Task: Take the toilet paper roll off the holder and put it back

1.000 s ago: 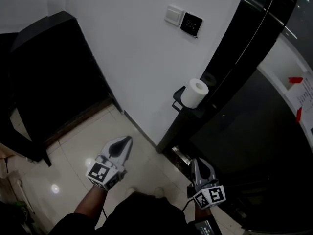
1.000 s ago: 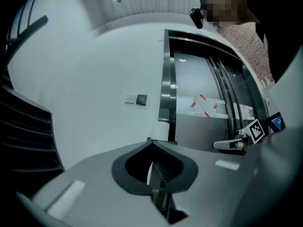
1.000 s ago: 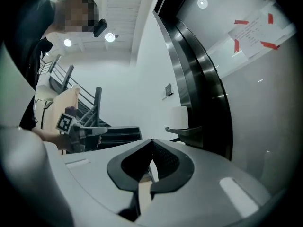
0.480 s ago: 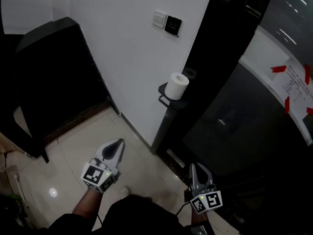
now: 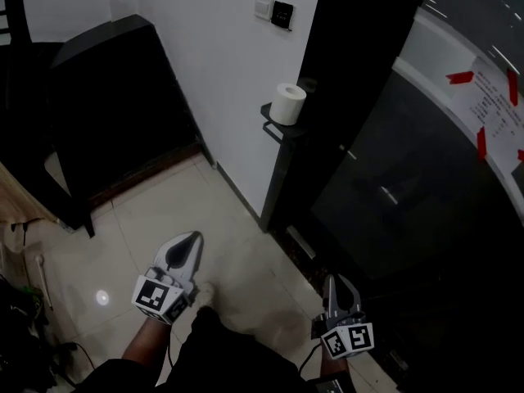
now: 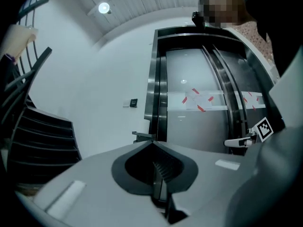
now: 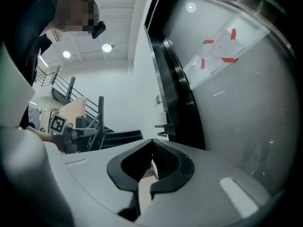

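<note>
White wall (image 5: pixel 221 72) over tiled floor (image 5: pixel 155 219); toilet paper roll (image 5: pixel 287 103) upright on wall-edge holder (image 5: pixel 275 127), well apart from left gripper (image 5: pixel 194 237) and right gripper (image 5: pixel 339 282), both with jaws fully closed, holding nothing.
</note>
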`<state>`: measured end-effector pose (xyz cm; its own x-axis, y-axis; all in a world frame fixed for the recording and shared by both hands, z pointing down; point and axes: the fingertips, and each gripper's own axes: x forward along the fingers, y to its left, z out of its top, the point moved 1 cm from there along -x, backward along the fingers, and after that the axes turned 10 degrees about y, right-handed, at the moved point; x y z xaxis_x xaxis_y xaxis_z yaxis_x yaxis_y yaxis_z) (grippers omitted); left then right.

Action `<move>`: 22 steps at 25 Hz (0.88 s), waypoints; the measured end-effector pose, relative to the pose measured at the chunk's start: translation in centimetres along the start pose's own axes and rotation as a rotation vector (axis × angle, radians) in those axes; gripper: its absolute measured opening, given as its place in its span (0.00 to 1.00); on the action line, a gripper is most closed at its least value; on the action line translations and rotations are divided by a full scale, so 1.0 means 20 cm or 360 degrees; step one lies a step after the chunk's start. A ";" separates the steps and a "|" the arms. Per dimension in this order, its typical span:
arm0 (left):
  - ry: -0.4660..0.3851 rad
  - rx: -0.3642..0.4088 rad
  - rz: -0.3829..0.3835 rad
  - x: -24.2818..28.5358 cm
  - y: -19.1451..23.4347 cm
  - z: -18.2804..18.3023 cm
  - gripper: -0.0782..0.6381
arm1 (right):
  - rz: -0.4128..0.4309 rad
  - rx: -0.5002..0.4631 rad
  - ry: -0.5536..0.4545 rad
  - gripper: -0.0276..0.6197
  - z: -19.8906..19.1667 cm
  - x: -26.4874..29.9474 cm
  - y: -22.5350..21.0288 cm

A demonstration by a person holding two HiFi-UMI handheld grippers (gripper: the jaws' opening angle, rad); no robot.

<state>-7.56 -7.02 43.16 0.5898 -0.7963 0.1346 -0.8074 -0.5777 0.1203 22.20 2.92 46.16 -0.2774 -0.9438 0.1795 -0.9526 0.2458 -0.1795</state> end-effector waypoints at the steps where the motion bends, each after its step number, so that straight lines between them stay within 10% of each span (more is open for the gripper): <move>1: 0.0000 0.0009 0.0024 -0.03 -0.02 -0.01 0.11 | 0.0005 0.0007 0.0000 0.06 -0.01 -0.04 -0.01; 22: -0.0031 0.0044 0.0059 -0.37 0.05 0.06 0.11 | 0.0055 -0.0016 -0.0085 0.06 0.04 -0.05 0.27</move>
<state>-12.76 -2.04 41.12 0.5593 -0.8204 0.1190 -0.8289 -0.5523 0.0886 17.42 5.10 44.20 -0.3034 -0.9451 0.1216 -0.9438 0.2805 -0.1750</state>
